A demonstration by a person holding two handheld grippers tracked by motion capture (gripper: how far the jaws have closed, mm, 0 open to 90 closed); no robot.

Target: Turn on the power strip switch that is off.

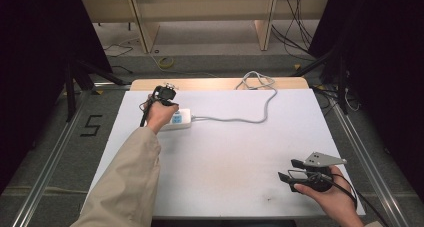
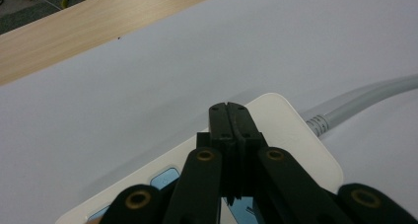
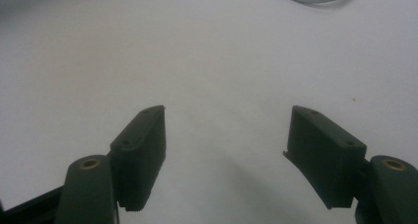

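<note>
The left tool (image 1: pixel 165 93) sits over the white power strip (image 1: pixel 178 119), which lies on the far left part of the white table (image 1: pixel 230 152), a short way in from the wooden strip along its far edge. In the left gripper view the two black jaws are pressed flat together with nothing between them, and their joined tip (image 2: pixel 230 116) stands above the strip's top face (image 2: pixel 296 135) — whether it actually touches the plastic cannot be told. Pale blue switch buttons (image 2: pixel 165 177) show on the strip just beside the tool's linkage. A grey cable (image 1: pixel 250 118) leaves the strip's right end, runs across the table, then curves up to a loose coil at the far edge.

The right tool (image 1: pixel 291 169) is held well apart from the strip, near the table's near right corner, with the person's hand (image 1: pixel 332 197) wrapped round its body and the grey three-cornered plate on top. Its jaws stand wide apart — in the right gripper view bare white table shows between them (image 3: pixel 226 135), and a loop of the grey cable crosses the top of that view.
</note>
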